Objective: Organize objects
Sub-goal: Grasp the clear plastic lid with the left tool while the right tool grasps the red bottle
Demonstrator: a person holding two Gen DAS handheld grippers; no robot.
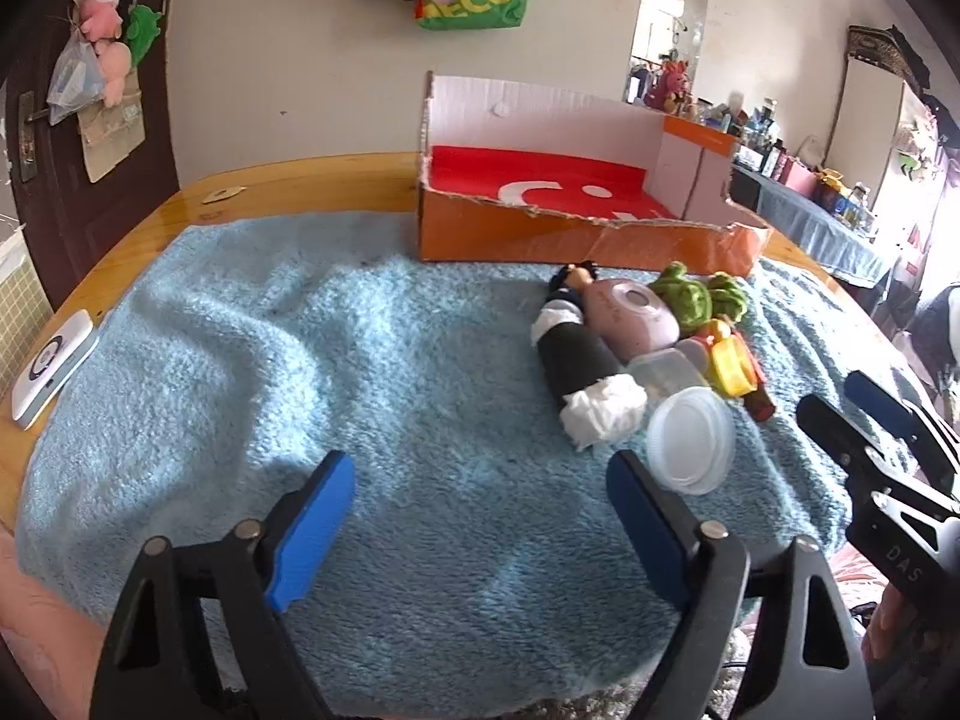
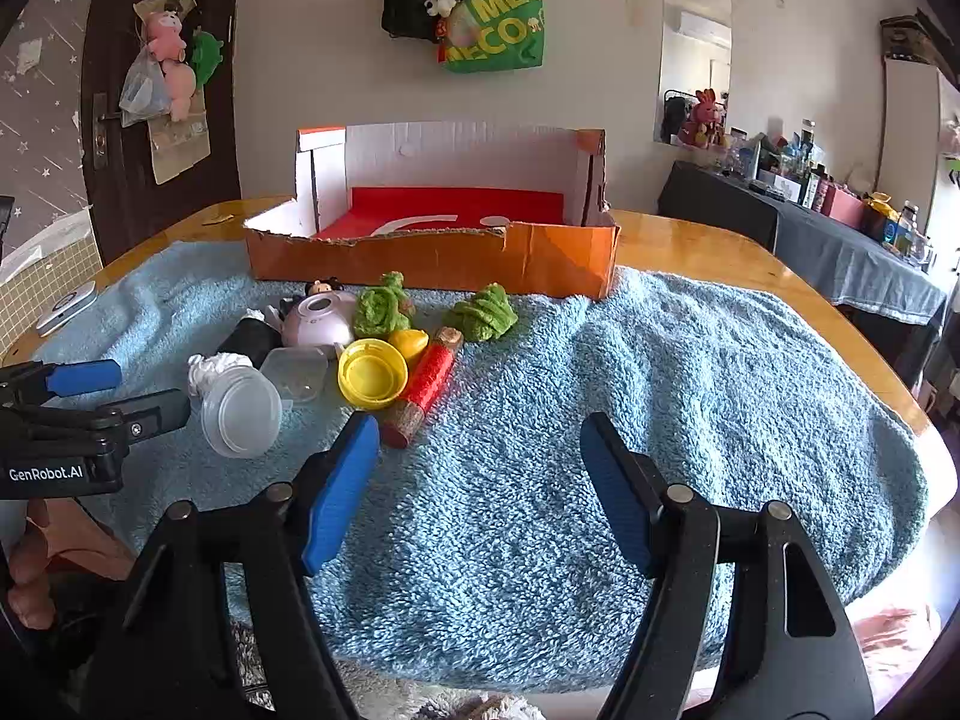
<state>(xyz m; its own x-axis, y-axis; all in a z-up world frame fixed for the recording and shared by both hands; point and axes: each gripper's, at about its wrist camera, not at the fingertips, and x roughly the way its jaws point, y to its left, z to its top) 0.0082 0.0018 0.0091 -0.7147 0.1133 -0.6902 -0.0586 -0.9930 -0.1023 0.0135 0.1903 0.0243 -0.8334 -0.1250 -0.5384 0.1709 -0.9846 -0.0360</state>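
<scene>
Scattered small objects, among them a clear round plastic lid and yellow cap, lie clustered on the blue fleece towel before the orange cardboard box, untouched. We find the left gripper and right gripper spread, empty. We judge sorting not yet begun; the next move calls for a first grasp.

A green tote bag hangs on the wall; a white device lies at the table's edge.

A wooden table carries a blue fluffy towel across most of it, an orange cardboard box at the far side, and a white device at the left edge.
</scene>
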